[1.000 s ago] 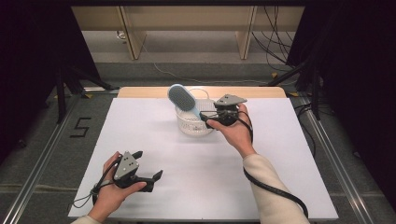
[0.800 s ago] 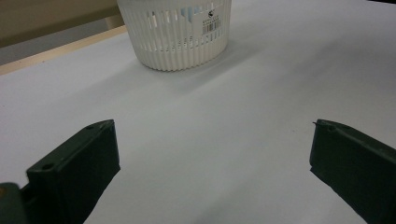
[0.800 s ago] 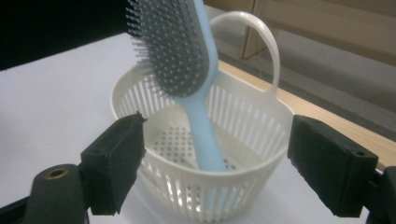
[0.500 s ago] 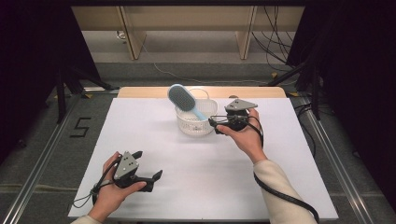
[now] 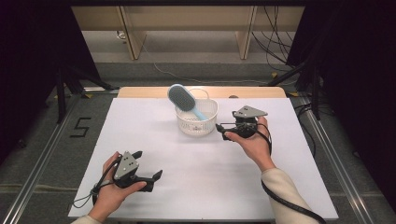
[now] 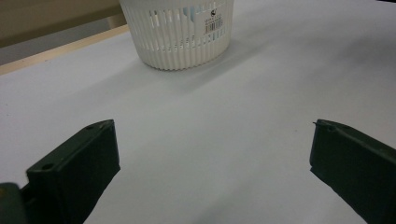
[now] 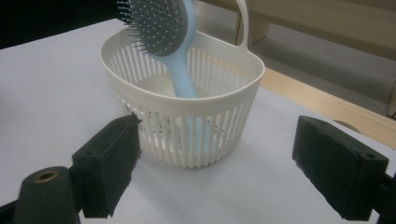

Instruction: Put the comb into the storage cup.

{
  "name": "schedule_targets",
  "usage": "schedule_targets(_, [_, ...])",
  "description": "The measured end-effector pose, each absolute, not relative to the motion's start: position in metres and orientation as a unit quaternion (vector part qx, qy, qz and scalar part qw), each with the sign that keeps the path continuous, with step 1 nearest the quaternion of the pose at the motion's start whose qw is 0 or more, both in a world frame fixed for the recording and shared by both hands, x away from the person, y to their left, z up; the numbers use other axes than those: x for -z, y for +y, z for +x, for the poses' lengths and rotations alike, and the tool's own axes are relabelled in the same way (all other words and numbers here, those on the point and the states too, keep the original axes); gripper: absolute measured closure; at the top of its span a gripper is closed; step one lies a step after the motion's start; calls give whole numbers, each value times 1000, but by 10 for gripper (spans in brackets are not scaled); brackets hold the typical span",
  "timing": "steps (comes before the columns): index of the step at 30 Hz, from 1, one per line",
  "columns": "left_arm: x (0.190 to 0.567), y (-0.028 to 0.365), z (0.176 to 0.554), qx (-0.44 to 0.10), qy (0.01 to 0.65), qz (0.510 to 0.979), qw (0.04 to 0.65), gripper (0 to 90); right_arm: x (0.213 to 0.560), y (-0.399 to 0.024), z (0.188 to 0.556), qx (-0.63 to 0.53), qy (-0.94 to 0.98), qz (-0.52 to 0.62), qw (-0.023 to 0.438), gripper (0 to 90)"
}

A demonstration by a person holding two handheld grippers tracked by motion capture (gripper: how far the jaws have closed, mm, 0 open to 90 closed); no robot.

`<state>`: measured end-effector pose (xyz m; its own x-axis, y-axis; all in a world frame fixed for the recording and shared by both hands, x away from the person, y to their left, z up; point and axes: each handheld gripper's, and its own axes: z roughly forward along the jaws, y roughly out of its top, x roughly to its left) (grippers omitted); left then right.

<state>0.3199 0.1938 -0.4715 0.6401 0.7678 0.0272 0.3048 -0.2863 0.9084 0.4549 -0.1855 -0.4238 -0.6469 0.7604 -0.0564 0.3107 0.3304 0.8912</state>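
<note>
Since the earlier frames, the right gripper [image 5: 223, 132] has been drawn back from the basket [image 5: 196, 122] – its jaws have just been opening, nothing between them. Left in the basket, the hairbrush [image 5: 183, 99] is propped handle-down, head leaning over the rim. It could be tipped out by a nudge. The left gripper [image 5: 148, 176] is held spread and empty on the table [image 5: 280, 186].

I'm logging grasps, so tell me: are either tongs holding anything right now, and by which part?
Nothing is held. The right tongs stand open beside the basket; the brush rests in it. The left tongs are open over the table.
</note>
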Motion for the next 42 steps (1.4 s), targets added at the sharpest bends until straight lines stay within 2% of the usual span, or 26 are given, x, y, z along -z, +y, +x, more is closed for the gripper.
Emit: schedule_targets(42, [471,194,320,-244,349,766,482,5,433,-240,408,-466,770,367,234,148])
